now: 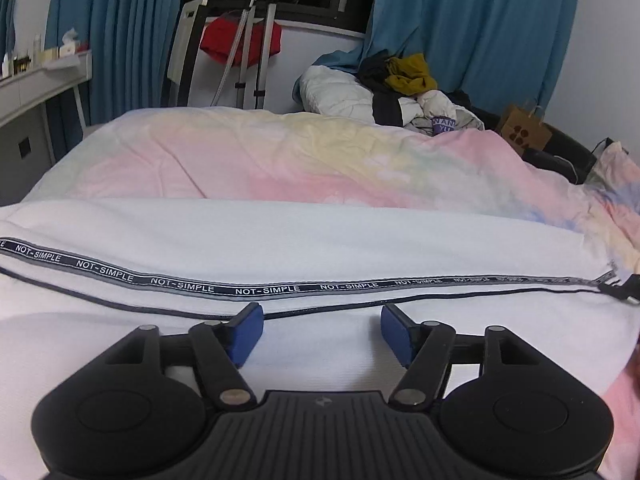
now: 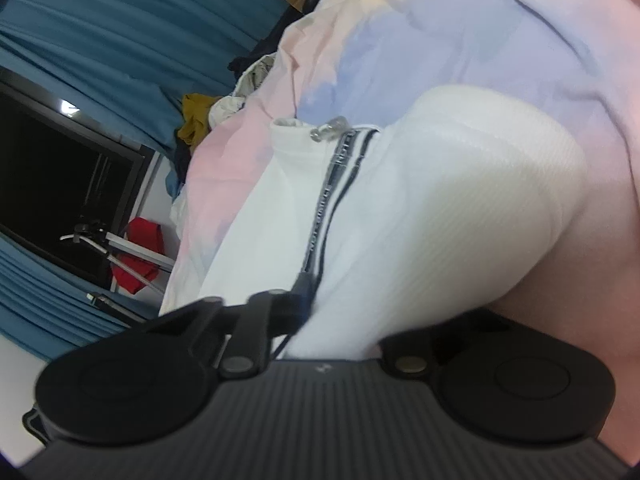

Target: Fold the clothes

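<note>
The white garment [image 1: 320, 240] lies spread on the bed [image 1: 280, 152], its lettered tape [image 1: 264, 290] running across. Left claw [image 1: 322, 330] stands wide and empty just above the cloth. Right claw [image 2: 320, 320] is closed narrow on a bunch of the same garment, its tips hidden by fabric. Risk: if the right pulls w/o the left pinning, the cloth can drag and wrinkle; the zipper pull [image 1: 624, 286] may snag. Far side of the bed is free; clothes pile [image 1: 404, 84] is well apart.
</note>
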Motion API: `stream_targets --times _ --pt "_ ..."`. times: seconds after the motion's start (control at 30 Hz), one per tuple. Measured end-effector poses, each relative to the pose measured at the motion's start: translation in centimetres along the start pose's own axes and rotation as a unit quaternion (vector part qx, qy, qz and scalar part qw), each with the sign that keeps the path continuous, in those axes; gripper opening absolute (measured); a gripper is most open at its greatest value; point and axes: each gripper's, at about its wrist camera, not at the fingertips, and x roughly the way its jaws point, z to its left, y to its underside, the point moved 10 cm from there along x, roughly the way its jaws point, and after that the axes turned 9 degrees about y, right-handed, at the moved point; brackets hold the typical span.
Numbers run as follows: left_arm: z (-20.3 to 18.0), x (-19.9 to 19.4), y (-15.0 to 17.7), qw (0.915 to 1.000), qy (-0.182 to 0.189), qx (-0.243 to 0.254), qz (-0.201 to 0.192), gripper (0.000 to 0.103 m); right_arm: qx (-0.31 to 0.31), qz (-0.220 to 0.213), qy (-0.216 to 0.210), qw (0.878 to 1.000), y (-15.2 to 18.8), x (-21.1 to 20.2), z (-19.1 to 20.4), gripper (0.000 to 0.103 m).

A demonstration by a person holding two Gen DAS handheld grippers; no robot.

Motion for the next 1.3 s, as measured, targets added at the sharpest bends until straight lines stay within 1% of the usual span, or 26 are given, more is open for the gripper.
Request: stream_targets --times 0.17,0.3,0.4,0.5,0.6,0.7,0.8,0.87,0.93,1.0,1.07,1.13,1.23,1.27,1.3 --pt "0.1 0.0 0.2 1.0000 -0.003 0.000 0.003 0.067 -0.011 -0.027 0.011 1.000 0.1 -1.4 0.7 0.014" --pt "0.2 -0.4 0.2 0.9999 0.007 -0.011 0.003 0.068 -0.015 -0.044 0.015 0.999 -0.3 -2.3 1.5 0.013" --pt "0.4 -0.6 0.3 0.9997 0.011 -0.020 0.008 0.068 -0.035 -0.058 0.023 0.997 -0.4 -2.9 2.2 0.013" --pt "0.4 -0.7 0.3 0.9996 0.004 -0.021 0.016 0.068 -0.050 -0.068 0.028 0.996 -0.3 -3.3 2.7 0.013" --pt "0.5 -1.2 -0.1 0.9991 0.005 -0.038 0.015 0.068 -0.058 -0.081 0.019 0.995 -0.5 -4.1 3.6 0.013" --pt "0.8 -1.8 -0.7 0.9984 0.009 -0.055 0.010 0.068 -0.094 -0.104 0.019 0.990 -0.4 -5.3 5.6 0.013" --pt "1.1 -2.8 -1.7 0.9982 0.013 -0.059 -0.006 0.068 -0.153 -0.138 0.004 0.978 0.1 -7.4 9.3 0.013" --pt "1.6 -3.8 -2.7 0.9972 0.018 -0.068 -0.024 0.068 -0.206 -0.166 -0.011 0.964 1.2 -9.1 12.5 0.013" --pt "2.3 -4.8 -3.7 0.9952 0.022 -0.085 -0.044 0.068 -0.262 -0.194 -0.029 0.945 2.9 -10.8 16.0 0.013" --pt "3.3 -6.0 -4.5 0.9926 0.021 -0.102 -0.064 0.070 -0.324 -0.215 -0.053 0.920 6.0 -12.5 19.5 0.013" --pt "4.6 -7.3 -5.4 0.9891 0.015 -0.121 -0.083 0.073 -0.387 -0.225 -0.085 0.890 10.3 -14.0 22.9 0.013" --pt "6.0 -8.5 -5.9 0.9838 0.012 -0.146 -0.103 0.074 -0.439 -0.215 -0.113 0.865 15.3 -14.6 25.1 0.013" --pt "7.9 -9.7 -6.0 0.9768 0.008 -0.179 -0.117 0.074 -0.525 -0.178 -0.132 0.822 24.1 -13.7 26.1 0.014" --pt "8.5 -9.9 -5.9 0.9751 0.008 -0.188 -0.117 0.074 -0.559 -0.157 -0.131 0.804 27.1 -12.7 25.7 0.014" --pt "9.0 -9.9 -5.7 0.9740 0.009 -0.195 -0.115 0.074 -0.595 -0.133 -0.128 0.782 30.1 -11.6 25.0 0.014"
